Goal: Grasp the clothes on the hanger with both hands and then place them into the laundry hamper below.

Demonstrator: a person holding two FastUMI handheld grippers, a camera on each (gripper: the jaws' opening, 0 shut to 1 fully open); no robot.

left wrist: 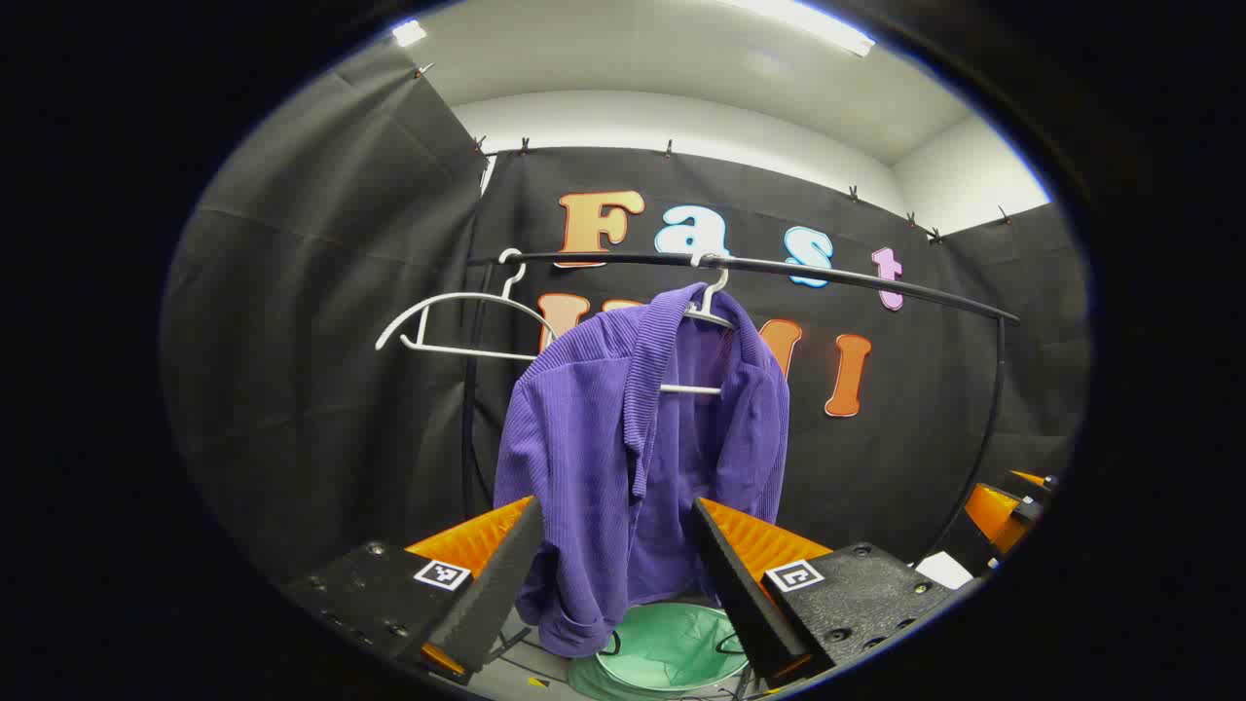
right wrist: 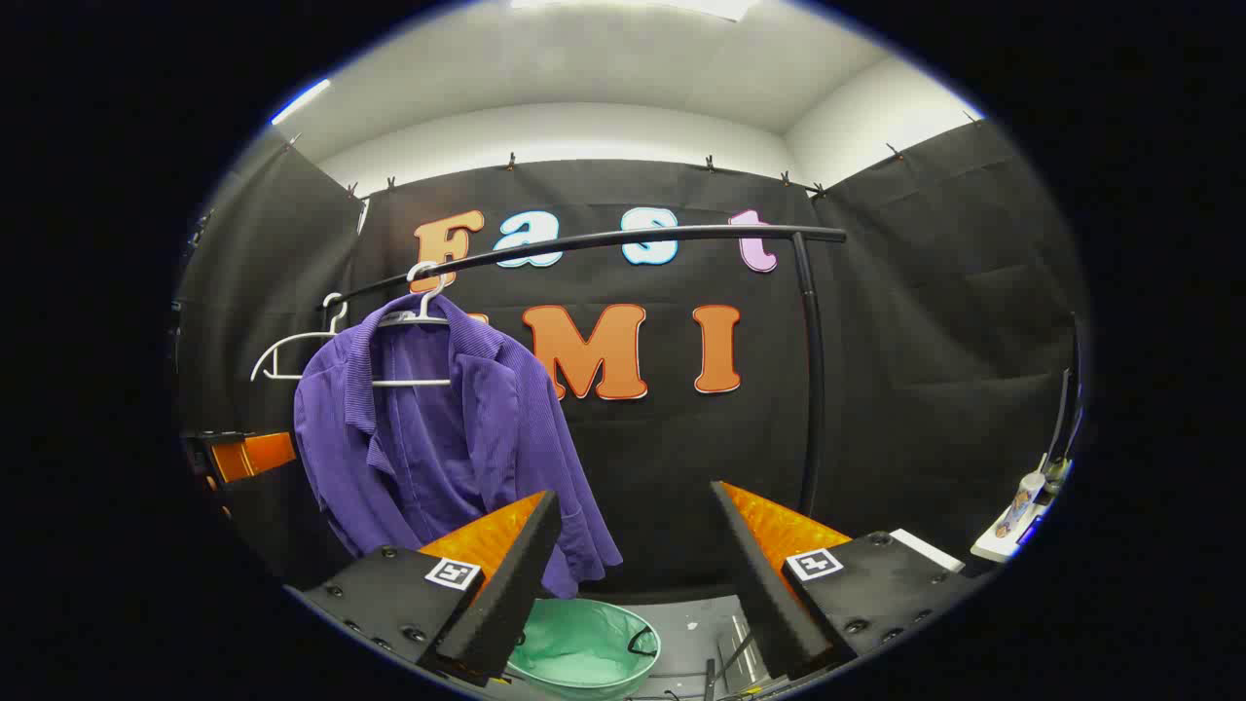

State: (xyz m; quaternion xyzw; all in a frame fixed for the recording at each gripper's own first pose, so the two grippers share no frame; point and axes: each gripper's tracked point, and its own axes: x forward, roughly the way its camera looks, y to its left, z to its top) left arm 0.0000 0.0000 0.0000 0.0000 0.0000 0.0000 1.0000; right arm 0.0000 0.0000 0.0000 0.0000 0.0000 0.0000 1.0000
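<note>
My two grippers, left gripper (left wrist: 615, 584) and right gripper (right wrist: 633, 584), gape wide, holding nothing. The purple shirt (left wrist: 623, 458) hangs on its hanger (left wrist: 703, 316) above the green hamper (left wrist: 672, 652); everything's left.

Rail: black clothes rail (right wrist: 623, 237), curved bar on an upright post at its right end.
Spare hanger: empty white hanger (left wrist: 458, 316), hooked on rail.
Ceiling: white, strip light (left wrist: 808, 21).

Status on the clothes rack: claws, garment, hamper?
Left claw and right claw open, empty. Purple ribbed jacket hangs on white hanger. Green laundry hamper below, path unobstructed.
</note>
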